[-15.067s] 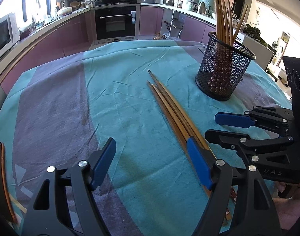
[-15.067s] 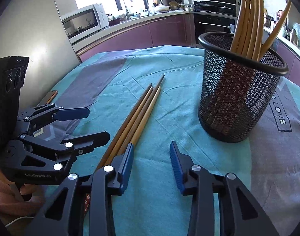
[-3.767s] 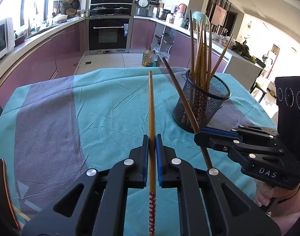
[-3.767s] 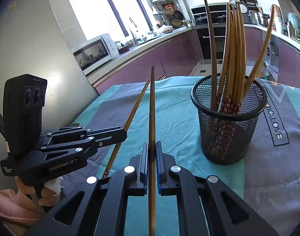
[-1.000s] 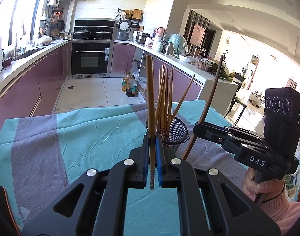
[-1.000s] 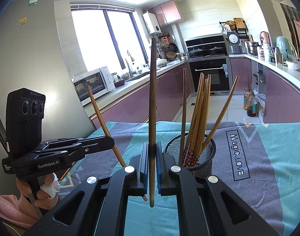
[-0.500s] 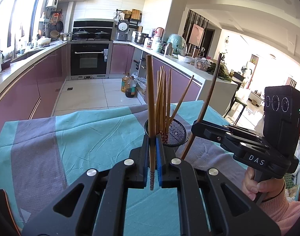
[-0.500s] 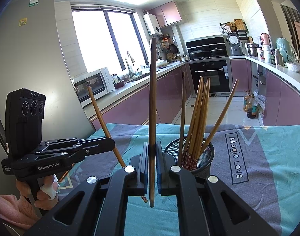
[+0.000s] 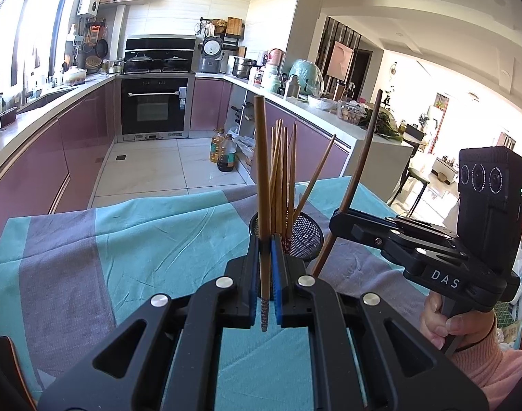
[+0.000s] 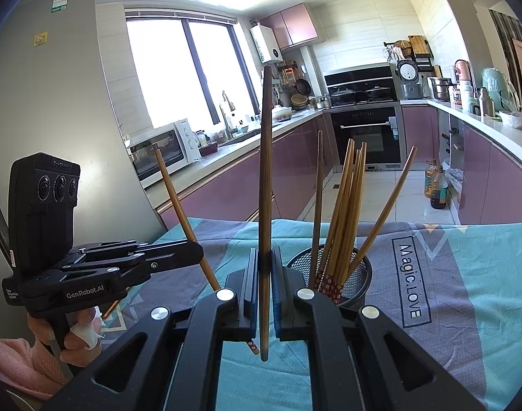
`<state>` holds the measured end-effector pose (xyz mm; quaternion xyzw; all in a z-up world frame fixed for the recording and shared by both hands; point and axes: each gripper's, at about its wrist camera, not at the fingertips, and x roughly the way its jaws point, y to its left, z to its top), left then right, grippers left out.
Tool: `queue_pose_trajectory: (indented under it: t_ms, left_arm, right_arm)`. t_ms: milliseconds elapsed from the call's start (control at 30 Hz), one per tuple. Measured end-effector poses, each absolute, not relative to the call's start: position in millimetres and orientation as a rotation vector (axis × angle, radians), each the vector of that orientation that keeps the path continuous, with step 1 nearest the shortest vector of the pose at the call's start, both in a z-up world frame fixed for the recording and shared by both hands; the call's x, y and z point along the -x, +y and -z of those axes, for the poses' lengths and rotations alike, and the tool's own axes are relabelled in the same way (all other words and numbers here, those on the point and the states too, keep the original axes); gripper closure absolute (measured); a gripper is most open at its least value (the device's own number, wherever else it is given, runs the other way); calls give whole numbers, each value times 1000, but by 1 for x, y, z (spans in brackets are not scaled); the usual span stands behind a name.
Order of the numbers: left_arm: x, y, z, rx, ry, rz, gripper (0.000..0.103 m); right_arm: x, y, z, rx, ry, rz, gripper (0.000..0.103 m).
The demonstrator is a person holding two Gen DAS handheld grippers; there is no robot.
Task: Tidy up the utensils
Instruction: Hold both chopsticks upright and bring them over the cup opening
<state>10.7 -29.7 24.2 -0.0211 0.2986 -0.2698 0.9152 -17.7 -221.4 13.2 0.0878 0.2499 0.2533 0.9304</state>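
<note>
In the left wrist view my left gripper (image 9: 265, 239) is shut on a light brown chopstick (image 9: 261, 157), held upright with its patterned end hanging below the pads. Just behind it a black mesh holder (image 9: 307, 234) with several chopsticks stands on the cloth. To its right my right gripper (image 9: 333, 221) is shut on a darker chopstick (image 9: 363, 157). In the right wrist view that right gripper (image 10: 265, 251) clamps the dark chopstick (image 10: 266, 154) upright, near the holder (image 10: 358, 282). The left gripper (image 10: 197, 251) at left holds its tilted chopstick (image 10: 173, 188).
A teal and grey tablecloth (image 9: 151, 233) covers the table, printed "Magic LOVE" (image 10: 410, 281) at right. A person's hand (image 9: 446, 322) grips the right tool's handle and another hand (image 10: 79, 339) the left one. Kitchen counters, an oven and a microwave lie beyond the table.
Earlier the chopsticks lay on the cloth between open grippers. Each gripper has since shut on one and raised it upright near the holder. Over the last second nothing visibly moved.
</note>
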Motion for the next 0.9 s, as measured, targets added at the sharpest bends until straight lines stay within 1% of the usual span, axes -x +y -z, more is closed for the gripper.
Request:
queue_pose_trajectory:
  t_ms: [900]
  left_arm:
    - [-10, -31, -30, 25, 594, 557, 95]
  right_arm:
    - [15, -225, -22, -175, 491, -518, 97]
